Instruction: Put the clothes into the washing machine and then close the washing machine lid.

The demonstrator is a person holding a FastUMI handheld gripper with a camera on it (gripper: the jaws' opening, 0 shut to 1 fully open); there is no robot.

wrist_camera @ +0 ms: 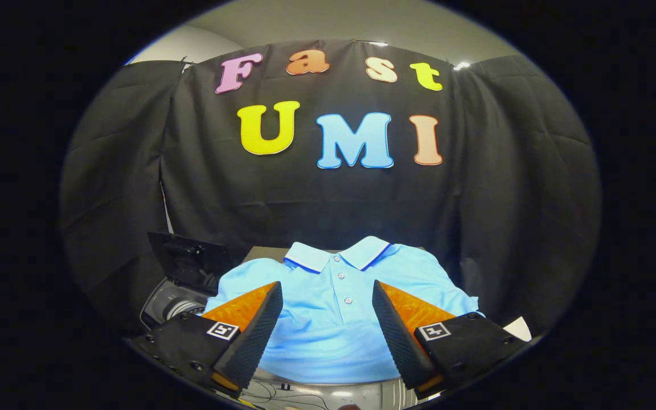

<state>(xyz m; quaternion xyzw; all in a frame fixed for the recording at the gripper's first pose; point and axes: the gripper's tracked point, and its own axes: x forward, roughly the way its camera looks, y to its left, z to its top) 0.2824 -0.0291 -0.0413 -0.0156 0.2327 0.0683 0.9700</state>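
Tongs (327, 319) spread apart, empty, low in the frame, over a folded blue polo shirt (333, 319) on the bench. At lower left, the washing machine (177, 299) stands with lid (187, 259) raised. Nothing loaded yet; loading and closing remain.

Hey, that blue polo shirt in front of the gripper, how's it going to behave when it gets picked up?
The polo shirt is probably floppy: it lies flat and spread out, so a pinch would likely lift a fold while the rest drapes. It looks thin, so probably light. The open gripper stands over its button placket; the collar may hold shape a little better.
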